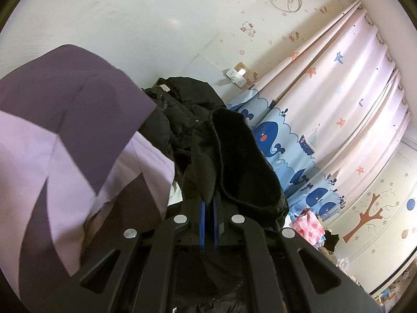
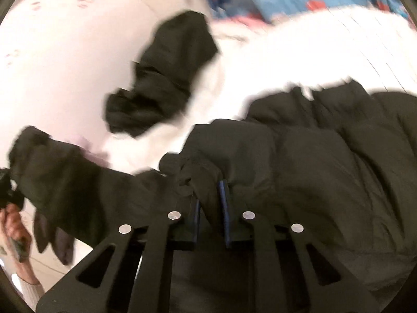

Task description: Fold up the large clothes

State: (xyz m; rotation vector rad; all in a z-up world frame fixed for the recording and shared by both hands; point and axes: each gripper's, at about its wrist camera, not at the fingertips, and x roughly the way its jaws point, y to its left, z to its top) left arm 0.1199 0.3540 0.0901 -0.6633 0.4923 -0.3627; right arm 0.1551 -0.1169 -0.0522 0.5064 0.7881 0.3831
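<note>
the left gripper (image 1: 209, 203) is clamping a fold of the black padded jacket (image 1: 234, 156), its blue-lined jaws drawn nearly together with dark cloth pinched between them. the jacket is hanging and bunching straight ahead of this gripper, with a fleecy black lining (image 1: 245, 154) draping just to the right of the fingers. to the left of the gripper a purple and lilac garment (image 1: 65, 135) is filling that side of the view, close to the lens. beyond the jacket a curtain with blue whales (image 1: 299, 135) is hanging to the right, against a pale wall with small stickers (image 1: 146, 26).

the right gripper (image 2: 209, 208) is pinching another fold of the same black padded jacket (image 2: 299, 177), the jaws set narrow with fabric gripped between the blue pads. the quilted body is spreading ahead and to the right of this gripper over a white surface (image 2: 312, 52). a sleeve (image 2: 60, 177) is stretching away to the left, where a hand (image 2: 15, 232) is showing at the edge of the view. a loose black part of the garment (image 2: 166, 78) is lying ahead and slightly left; blur is hiding its detail.
</note>
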